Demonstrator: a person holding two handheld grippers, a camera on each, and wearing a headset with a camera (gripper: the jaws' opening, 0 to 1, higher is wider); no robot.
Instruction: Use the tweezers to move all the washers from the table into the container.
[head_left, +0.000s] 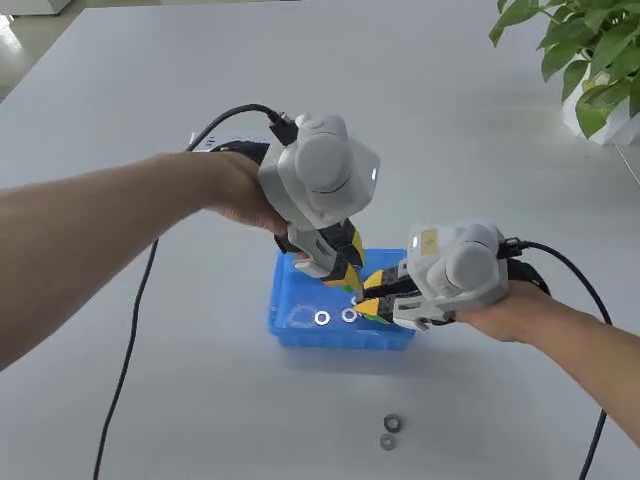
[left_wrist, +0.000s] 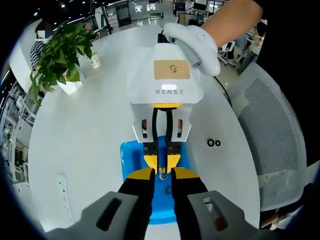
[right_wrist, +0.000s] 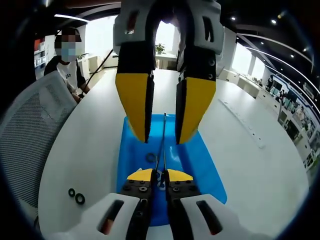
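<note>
— White table (head_left: 480, 120), an open office behind it, a potted plant (head_left: 590, 50) at the far corner. Where does the job stand?

— Partway, I'd say. I'm working over the blue container (head_left: 340, 338), which sits on the table in front of me. Two washers (head_left: 321, 318) lie on its floor. Two loose washers (head_left: 391, 423) wait on the bare table, near the container on my side of it.

— And the tweezers?

— My right gripper (right_wrist: 160, 176) is clamped on the tweezers (right_wrist: 164, 142) at their rear end. They hang above the container, not resting on anything.

— Your other hand?

— My left gripper (head_left: 345, 280) has its fingers spread, one on each side of the tweezers. As far as I can see, neither is touching them.

— Which way do they point?

— Their long axis runs straight out along my right jaws, away from that hand, towards the left gripper. The tips end up between its yellow fingers. They're roughly level, with a slight dip towards the container floor.

— Is there a washer in the tips?

— I can't tell. They're too thin to read.

— So which step is this?

— It looks like the drop, or the pause just after it. Next, I think, I carry the tweezers out to the loose pair. I'd tilt the tips down to one washer's rim, then bring the left fingers in on the arms to pinch. The aim has to be fine, because those two washers lie just beside each other.
</note>
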